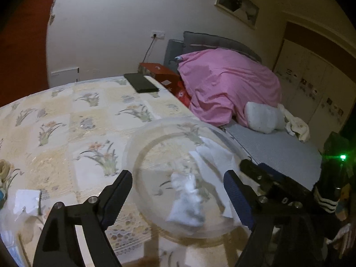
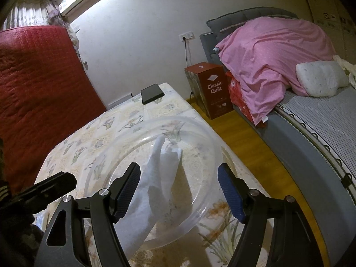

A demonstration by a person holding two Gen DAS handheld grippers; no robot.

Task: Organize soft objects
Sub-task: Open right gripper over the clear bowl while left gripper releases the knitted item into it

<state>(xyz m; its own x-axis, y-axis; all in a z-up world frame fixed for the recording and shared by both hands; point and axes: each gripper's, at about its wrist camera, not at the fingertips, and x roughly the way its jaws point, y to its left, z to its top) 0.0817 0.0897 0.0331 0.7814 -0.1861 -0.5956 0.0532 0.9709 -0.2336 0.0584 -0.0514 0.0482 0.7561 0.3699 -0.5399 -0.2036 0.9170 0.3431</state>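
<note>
The white soft cloth lies in the clear round bowl at lower centre of your right wrist view, resting on the floral tablecloth, with your right gripper fingers spread apart over it and your left gripper fingers likewise apart, gripping nothing.

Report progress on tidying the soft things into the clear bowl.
Done: white tissue pieces already lie inside the clear bowl on the floral tablecloth. In hand: nothing; left gripper and right gripper both hover open over the bowl. Left: a white piece and other bits remain near the table's left edge.
</note>
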